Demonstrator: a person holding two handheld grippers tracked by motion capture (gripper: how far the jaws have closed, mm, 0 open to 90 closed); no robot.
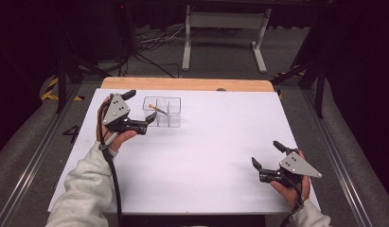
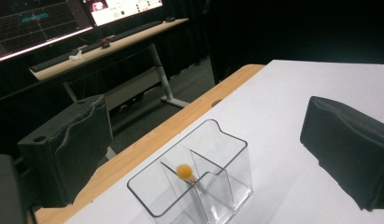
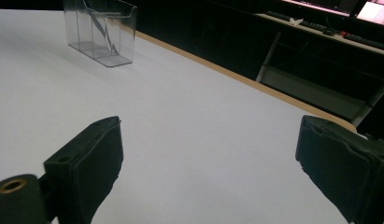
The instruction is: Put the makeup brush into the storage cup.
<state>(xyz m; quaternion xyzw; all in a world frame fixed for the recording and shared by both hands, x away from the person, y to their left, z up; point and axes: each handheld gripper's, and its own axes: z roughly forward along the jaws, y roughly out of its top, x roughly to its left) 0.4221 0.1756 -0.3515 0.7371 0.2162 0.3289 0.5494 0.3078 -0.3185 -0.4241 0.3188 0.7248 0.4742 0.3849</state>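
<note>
Just ahead of the wide-open, empty left gripper (image 1: 141,109), a clear divided box (image 2: 194,179) holds an orange-tipped stick (image 2: 184,171); the right gripper (image 1: 267,155) gapes empty too.

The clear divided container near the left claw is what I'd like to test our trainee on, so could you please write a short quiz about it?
1. True or false: the clear container lies tipped on its side.
2. What rests inside it? A) a stick with a yellow ball tip B) a spoon C) a coin
3. Which claw is nearer the container?

Key: 1. False, it stands upright. 2. A. 3. The left claw; the right claw is far off, and both are open.
</note>
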